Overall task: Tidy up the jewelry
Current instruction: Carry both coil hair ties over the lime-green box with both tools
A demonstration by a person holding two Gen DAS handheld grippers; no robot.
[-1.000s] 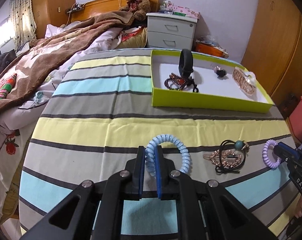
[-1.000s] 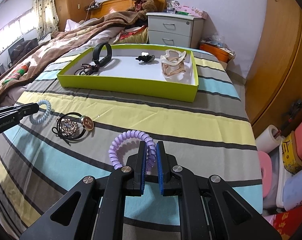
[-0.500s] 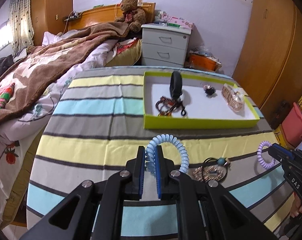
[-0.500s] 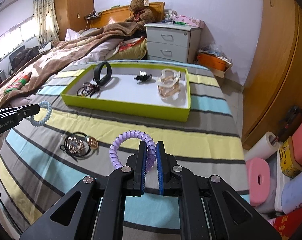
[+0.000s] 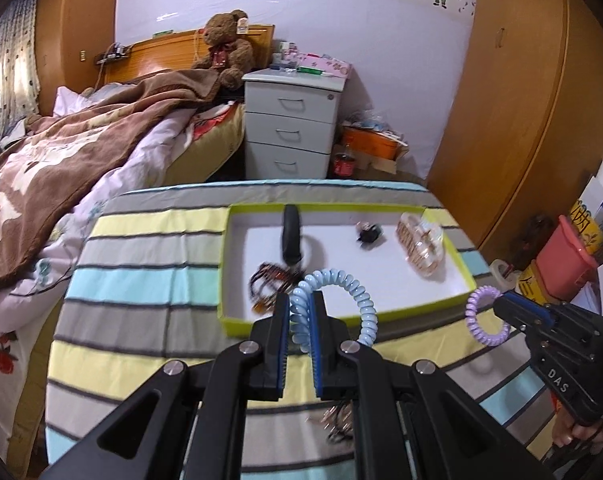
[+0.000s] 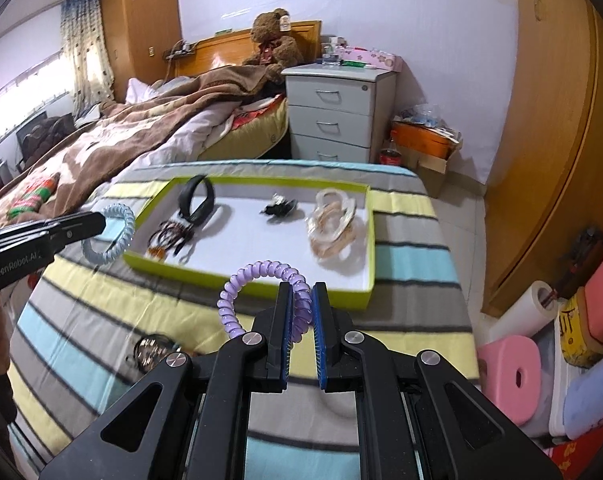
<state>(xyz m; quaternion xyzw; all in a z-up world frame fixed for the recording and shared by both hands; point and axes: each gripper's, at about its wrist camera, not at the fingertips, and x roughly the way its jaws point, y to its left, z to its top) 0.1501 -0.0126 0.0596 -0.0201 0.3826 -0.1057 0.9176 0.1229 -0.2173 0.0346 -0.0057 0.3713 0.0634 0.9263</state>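
The left gripper [image 5: 300, 309] is clamped on a pale blue spiral hair tie [image 5: 347, 286], held in the air above the striped tablecloth [image 5: 149, 280] at the near edge of the lime-green tray [image 5: 343, 320]. In that tray lie, from left to right, a beaded bracelet [image 5: 271, 278], a black band [image 5: 292, 238] (standing on edge), a small black clip [image 5: 368, 234] and a pale, translucent hair claw [image 5: 421, 246]. At the right, the right gripper [image 6: 302, 303] grips a purple spiral hair tie [image 6: 257, 276], also off the cloth, while another hair tie with a round ornament [image 6: 151, 352] lies on the cloth near the person.
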